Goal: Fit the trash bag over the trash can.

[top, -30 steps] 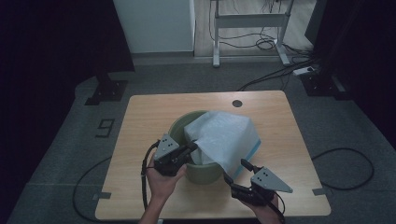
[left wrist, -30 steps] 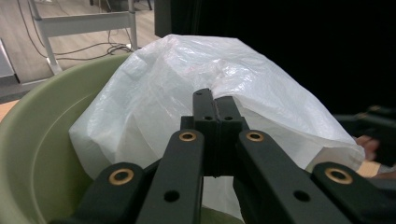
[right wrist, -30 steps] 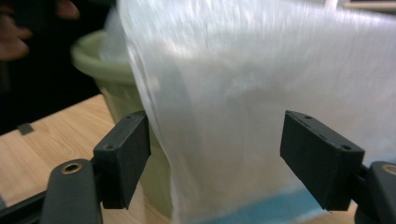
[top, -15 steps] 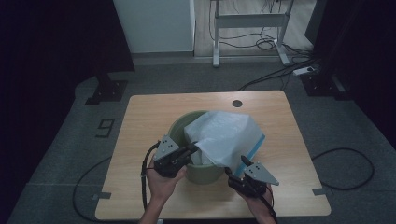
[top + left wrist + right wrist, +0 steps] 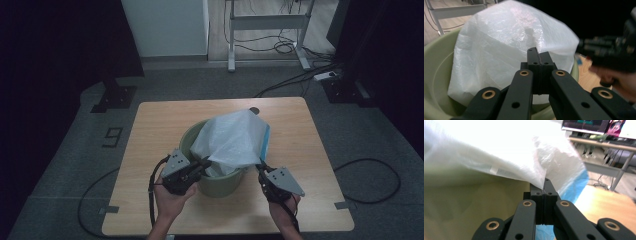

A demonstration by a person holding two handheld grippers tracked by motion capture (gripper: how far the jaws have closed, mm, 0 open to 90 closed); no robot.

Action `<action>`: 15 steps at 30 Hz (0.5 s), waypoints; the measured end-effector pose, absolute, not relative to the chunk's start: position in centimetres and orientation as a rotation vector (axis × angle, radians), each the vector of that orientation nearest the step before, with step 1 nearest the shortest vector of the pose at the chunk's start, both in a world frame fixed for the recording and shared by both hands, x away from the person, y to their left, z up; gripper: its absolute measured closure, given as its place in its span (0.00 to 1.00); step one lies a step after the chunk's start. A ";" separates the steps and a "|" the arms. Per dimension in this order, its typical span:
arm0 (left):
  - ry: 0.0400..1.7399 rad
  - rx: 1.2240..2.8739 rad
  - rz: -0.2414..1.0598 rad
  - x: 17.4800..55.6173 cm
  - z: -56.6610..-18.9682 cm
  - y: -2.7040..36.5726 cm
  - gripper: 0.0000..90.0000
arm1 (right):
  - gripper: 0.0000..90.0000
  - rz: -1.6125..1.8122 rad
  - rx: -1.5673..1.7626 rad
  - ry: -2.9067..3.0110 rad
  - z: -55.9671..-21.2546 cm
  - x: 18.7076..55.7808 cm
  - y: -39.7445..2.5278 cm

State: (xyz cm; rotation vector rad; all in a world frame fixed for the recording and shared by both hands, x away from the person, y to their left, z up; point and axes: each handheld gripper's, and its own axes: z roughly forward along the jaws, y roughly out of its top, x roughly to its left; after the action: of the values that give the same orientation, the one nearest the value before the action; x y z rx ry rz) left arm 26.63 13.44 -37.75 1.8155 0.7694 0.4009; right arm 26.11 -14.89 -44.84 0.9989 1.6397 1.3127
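Plastic is billowing up between our two grippers: a white translucent bin bag [image 5: 231, 141] with a blue edge [image 5: 265, 142] is standing puffed above a pale green bucket [image 5: 215, 181], which is sitting near the middle of the wooden surface [image 5: 150, 130], a little toward our side. We are holding the left gripper [image 5: 201, 166] at the bucket's near-left rim, and in the left gripper view its fingers [image 5: 534, 65] are pressed together with the bag's white film rising right behind their tips; the pinched film itself is hidden between them, so we are reading them as clenched on the bag's lower edge inside the bucket. We are holding the right gripper [image 5: 260, 171] just beside the bucket's right wall, and in the right gripper view its fingers [image 5: 549, 192] are clamped tight on a fold of the bag, the film stretching away up and to the left from their tips while the blue edge is hanging behind them. The bucket's green wall is showing blurred at the left of that view. The bag is leaning toward the far right, its lower part sitting inside the bucket and its right side spilling over the rim. Our right hand [image 5: 285, 210] and left hand [image 5: 169, 200] are gripping the handles at the surface's near edge.
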 end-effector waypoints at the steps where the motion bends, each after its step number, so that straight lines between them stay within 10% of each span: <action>1: 0.769 1.816 0.397 26.6 -37.8 13.6 1.00 | 0.98 1.325 0.994 1.625 -44.3 26.2 -15.1; 11: 0.769 1.807 0.366 26.2 -38.1 14.4 0.96 | 0.99 1.527 0.902 1.560 -38.7 26.2 -15.6; 15: 0.764 1.767 0.381 25.7 -37.5 15.0 0.78 | 0.99 1.551 0.839 1.578 -37.4 25.8 -15.0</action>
State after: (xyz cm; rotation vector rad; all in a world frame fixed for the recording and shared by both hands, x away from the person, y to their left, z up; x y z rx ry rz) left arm 25.75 15.05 -37.48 1.7671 0.7645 0.3810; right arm 25.77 -15.02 -37.40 0.8391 1.5776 1.5510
